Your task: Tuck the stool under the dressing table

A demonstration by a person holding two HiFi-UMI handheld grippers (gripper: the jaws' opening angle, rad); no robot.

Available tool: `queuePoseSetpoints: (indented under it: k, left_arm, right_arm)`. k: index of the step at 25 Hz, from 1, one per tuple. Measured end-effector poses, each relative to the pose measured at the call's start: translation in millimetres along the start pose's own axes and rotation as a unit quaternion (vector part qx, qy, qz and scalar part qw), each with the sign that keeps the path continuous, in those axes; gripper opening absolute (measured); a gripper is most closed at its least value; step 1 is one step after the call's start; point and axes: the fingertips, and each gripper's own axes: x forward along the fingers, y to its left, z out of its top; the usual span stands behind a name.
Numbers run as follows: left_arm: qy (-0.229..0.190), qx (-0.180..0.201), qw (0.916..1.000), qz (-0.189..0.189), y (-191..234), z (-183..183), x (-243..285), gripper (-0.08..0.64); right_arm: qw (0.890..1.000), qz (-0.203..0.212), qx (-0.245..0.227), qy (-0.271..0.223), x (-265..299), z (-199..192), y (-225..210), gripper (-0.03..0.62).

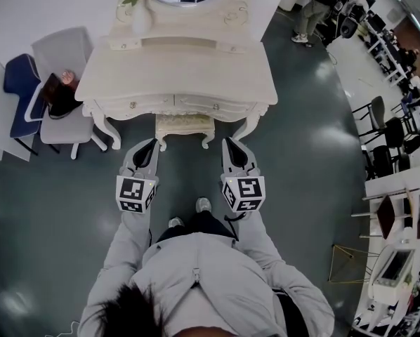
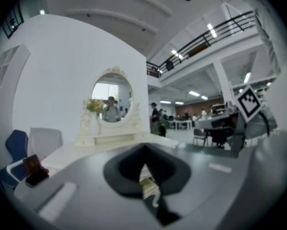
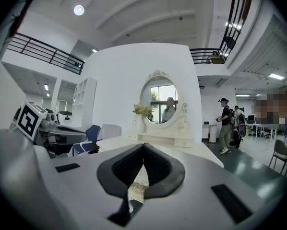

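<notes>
In the head view a cream dressing table (image 1: 175, 69) with carved legs stands ahead of me. The cream upholstered stool (image 1: 185, 126) sits between the table's front legs, its near edge sticking out a little. My left gripper (image 1: 152, 144) and right gripper (image 1: 230, 142) hang side by side just short of the stool, one off each front corner, apart from it. Both are shut with nothing between the pads. In the left gripper view the left gripper (image 2: 144, 163) points level at the table, and a sliver of stool (image 2: 148, 187) shows below the jaws. The right gripper (image 3: 143, 152) looks the same way.
A grey chair (image 1: 61, 53) with a dark brown bag (image 1: 58, 94) and a blue chair (image 1: 20, 83) stand left of the table. A vase of flowers (image 1: 141, 4) and an oval mirror (image 3: 161, 99) top it. People (image 1: 315, 5) and desks (image 1: 399, 195) fill the right side.
</notes>
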Motion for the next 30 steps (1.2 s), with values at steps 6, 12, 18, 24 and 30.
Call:
queuePoseSetpoints:
  k: [6,12,18,24,30]
  left_arm:
    - [-0.028,-0.008,0.9996,0.001,3,31,-2,0.003]
    - [-0.058,-0.031,0.9978,0.006,9,58,-8,0.003]
    - [-0.092,-0.041,0.9948,0.015,15,85,-19,0.003]
    - [-0.12,-0.04,0.9916,0.027,21,110,-34,0.003]
    - [-0.139,-0.039,0.9884,0.046,30,124,-51,0.003]
  right_arm:
    - [0.999,-0.008,-0.008,-0.031,-7,29,1,0.002]
    - [0.998,-0.023,-0.019,-0.052,-14,52,-5,0.002]
    - [0.996,-0.041,-0.032,-0.067,-23,70,-9,0.002]
    - [0.995,-0.047,-0.023,-0.09,-31,91,-8,0.002]
    - [0.992,-0.049,-0.021,-0.114,-40,113,-3,0.002]
